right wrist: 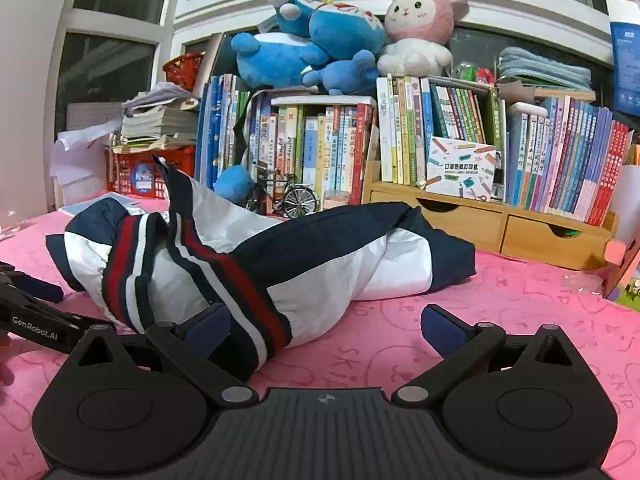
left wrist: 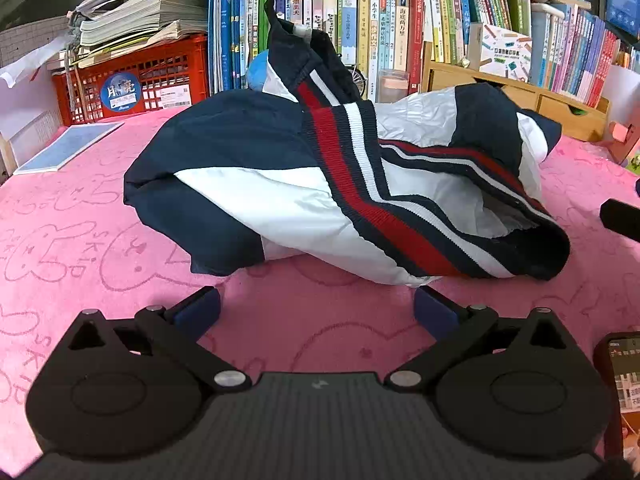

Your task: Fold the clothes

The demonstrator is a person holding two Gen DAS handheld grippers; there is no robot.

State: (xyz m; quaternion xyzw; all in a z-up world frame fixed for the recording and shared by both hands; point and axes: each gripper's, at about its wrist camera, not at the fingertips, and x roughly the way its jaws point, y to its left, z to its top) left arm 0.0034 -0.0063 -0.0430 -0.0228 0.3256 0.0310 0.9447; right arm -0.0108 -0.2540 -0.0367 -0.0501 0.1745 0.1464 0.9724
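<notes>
While both grippers hover low over the pink cloth (left wrist: 80,216) on the desk, the jacket (left wrist: 304,184) sits in a crumpled heap right in front of them, navy and white with a red-striped ribbed band (left wrist: 352,184) snaking across the top. Nothing is folded yet, as far as I can judge.

Left gripper (left wrist: 318,306) is spread wide, empty, just short of the near edge of the heap. Right gripper (right wrist: 325,326) is wide too, holding nothing, though its left finger (right wrist: 208,326) is right against the striped hem (right wrist: 256,312) that droops toward it. I can't tell whether it touches.

So where can this go wrong? That heap is layered. Close on the nearest bulge and you likely pinch two or three thicknesses together, and the jacket comes up as a lump rather than opening flat. The shell fabric looks slick and thin, so a shallow bite could slip free halfway through a lift.

Watch the back as well: one part of the jacket stands up against the books (left wrist: 360,32), with a little model bicycle (right wrist: 288,196) and a blue plush toy (right wrist: 234,184) just behind. A hard pull toward the front could drag those over. And the left gripper shows in the right view (right wrist: 36,308), close beside the same hem, so the two could crowd one corner.
</notes>
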